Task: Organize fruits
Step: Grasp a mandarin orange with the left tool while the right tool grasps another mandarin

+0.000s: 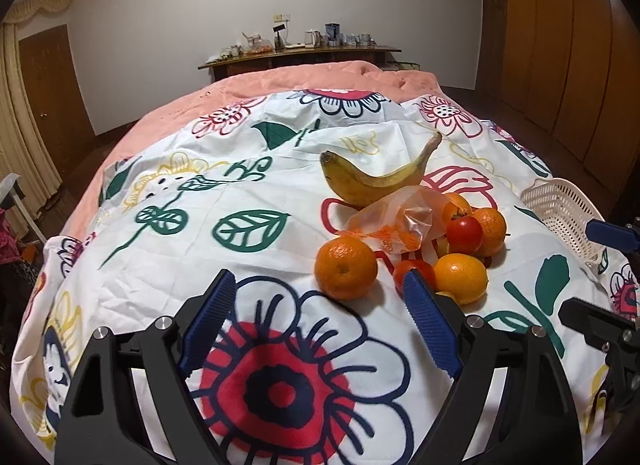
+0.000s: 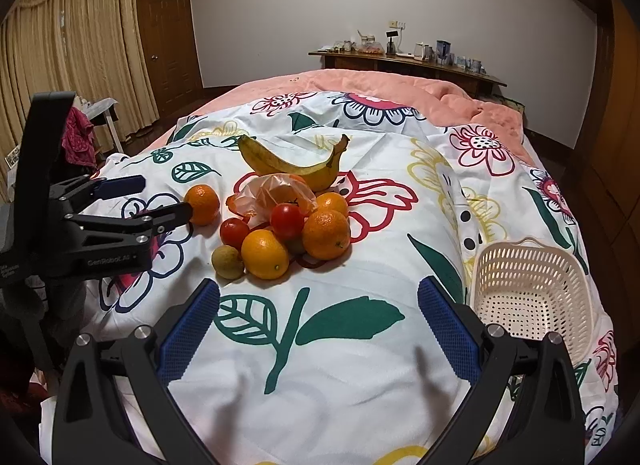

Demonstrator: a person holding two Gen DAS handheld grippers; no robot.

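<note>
Fruits heaped mid-bed on floral sheet (image 2: 340, 365): banana (image 2: 292, 165) at back, crumpled plastic bag (image 2: 276, 189), two tomatoes, several oranges, one small brownish fruit (image 2: 228, 262). White perforated basket (image 2: 532, 293), empty, well to the right. My left gripper (image 2: 160, 201): jaws apart, nothing between, tips just beside the lone mandarin (image 2: 203, 204) set apart on the left. My right gripper (image 2: 320, 321): jaws wide, empty, hovering near the basket. Judgement: I should centre the mandarin between the pads and squeeze gently, lest it roll.

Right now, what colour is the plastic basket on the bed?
The basket is cream-white, perforated plastic; it shows best in the right wrist view.
</note>
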